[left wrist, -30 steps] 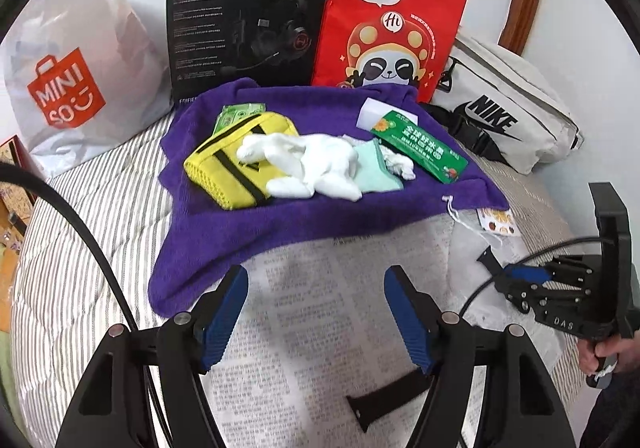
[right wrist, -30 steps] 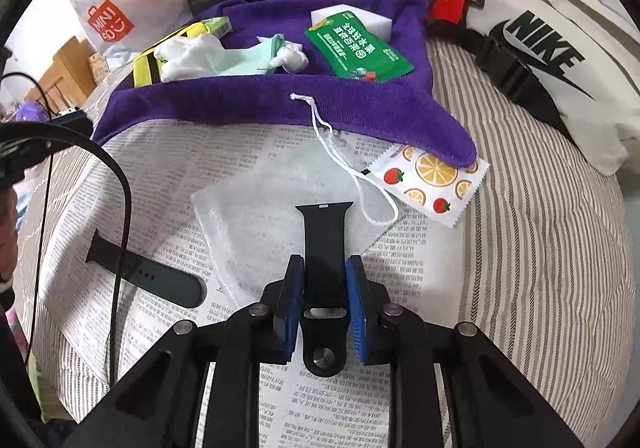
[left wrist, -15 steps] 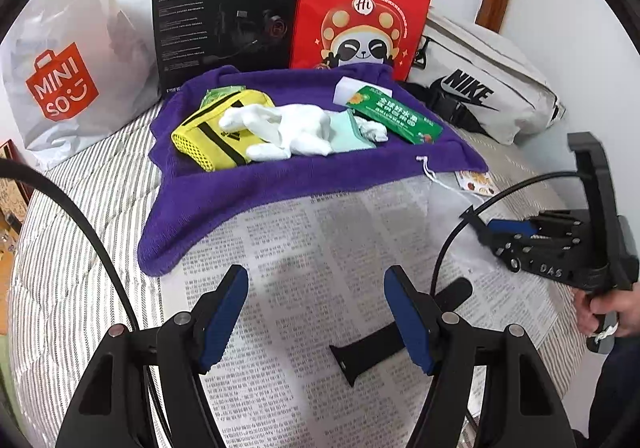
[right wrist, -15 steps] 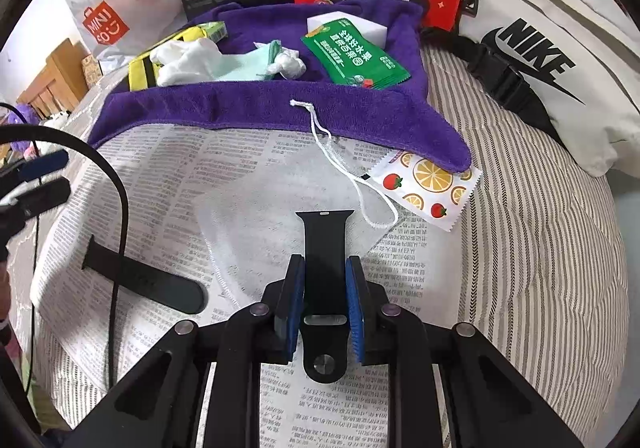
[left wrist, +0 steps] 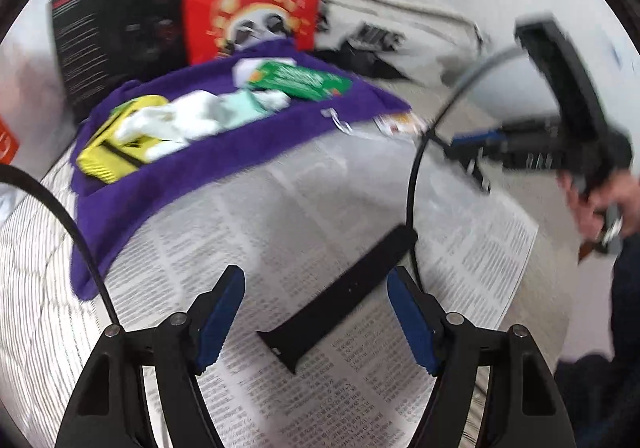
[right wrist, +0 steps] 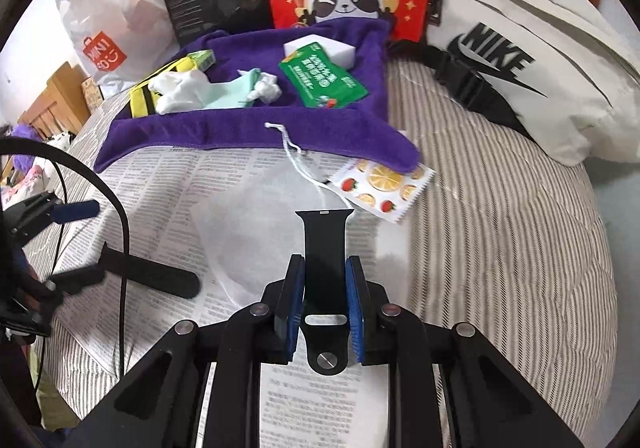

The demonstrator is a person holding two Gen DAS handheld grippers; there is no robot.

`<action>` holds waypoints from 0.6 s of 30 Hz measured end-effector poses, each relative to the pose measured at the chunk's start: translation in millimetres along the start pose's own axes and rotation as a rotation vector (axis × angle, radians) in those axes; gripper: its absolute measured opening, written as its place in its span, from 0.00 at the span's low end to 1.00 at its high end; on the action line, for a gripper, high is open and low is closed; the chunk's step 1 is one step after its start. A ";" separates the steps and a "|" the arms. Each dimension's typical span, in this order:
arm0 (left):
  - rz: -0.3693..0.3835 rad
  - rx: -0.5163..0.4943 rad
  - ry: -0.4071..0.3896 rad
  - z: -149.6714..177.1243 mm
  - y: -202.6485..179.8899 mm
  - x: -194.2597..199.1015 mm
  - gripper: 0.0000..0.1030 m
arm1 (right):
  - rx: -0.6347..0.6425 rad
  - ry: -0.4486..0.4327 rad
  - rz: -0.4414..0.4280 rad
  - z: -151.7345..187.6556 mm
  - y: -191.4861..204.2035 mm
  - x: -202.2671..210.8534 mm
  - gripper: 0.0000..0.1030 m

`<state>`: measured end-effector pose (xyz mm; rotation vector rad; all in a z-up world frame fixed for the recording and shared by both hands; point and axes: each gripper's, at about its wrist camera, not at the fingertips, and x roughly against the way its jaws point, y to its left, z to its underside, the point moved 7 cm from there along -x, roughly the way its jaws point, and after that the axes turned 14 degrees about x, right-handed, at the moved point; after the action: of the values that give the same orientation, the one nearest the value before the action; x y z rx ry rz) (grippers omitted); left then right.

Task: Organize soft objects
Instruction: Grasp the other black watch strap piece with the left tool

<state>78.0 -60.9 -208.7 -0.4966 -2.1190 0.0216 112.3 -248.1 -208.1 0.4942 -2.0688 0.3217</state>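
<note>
Black strap [right wrist: 325,248] clamped in right gripper [right wrist: 325,308] jaws.

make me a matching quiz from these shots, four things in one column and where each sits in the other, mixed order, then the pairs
Things
1. short black strap half
2. long black strap half
3. green packet
4. fruit-print sachet

Places
A. lying on the purple towel
B. clamped between the right gripper pads
C. flat on the newspaper, between the opening jaws of the left gripper, untouched
D. on the newspaper, one corner tucked under the towel's near edge

Pairs: 1-B, 2-C, 3-A, 4-D
</note>
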 end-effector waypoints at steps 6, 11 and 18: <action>-0.026 -0.129 0.058 8.9 -14.8 -26.7 0.72 | -0.031 0.004 0.011 9.7 -11.4 4.0 0.20; -0.025 -0.115 0.062 1.6 -16.2 -32.1 0.64 | -0.055 0.008 0.009 12.0 -16.6 1.8 0.20; -0.032 0.075 0.024 -7.1 15.8 -26.4 0.25 | -0.052 -0.002 -0.005 8.4 -13.4 0.7 0.16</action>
<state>101.9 -57.0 -228.8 -0.4158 -2.0944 0.0763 111.9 -263.6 -211.5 0.4677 -2.0722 0.2639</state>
